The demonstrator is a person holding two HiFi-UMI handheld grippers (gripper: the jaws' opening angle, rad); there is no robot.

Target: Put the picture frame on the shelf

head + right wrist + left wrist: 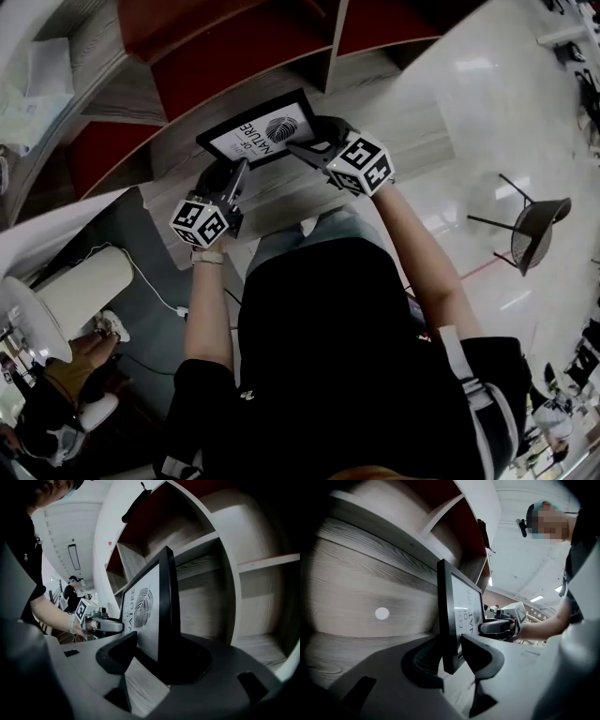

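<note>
While the person stands facing the shelf (pixel 394 112), the picture frame (pixel 258 131) is carried between both grippers over a wood-grain board, in front of compartments with red back panels (pixel 234 56). The frame is black-edged and stands roughly upright. Its printed face, a fingerprint-like motif above the word NATURE, is turned toward the person. The left gripper (pixel 239 173) grips the frame's left side near the lower corner; in the left gripper view one finger (pixel 480 653) lies against the printed face and the other against the back, so the jaws are set narrowly, closed on the frame's thickness. The right gripper (pixel 302 148) holds the opposite side in the same way, with a finger (pixel 117 656) on the face and its partner behind the frame. Each gripper's marker cube sits near the person's wrist. The frame's lower edge appears close to the board, but contact between them cannot be confirmed from any view. To the right, well apart from the shelf, a dark chair (pixel 536 230) stands on the glossy floor (pixel 487 94).
</note>
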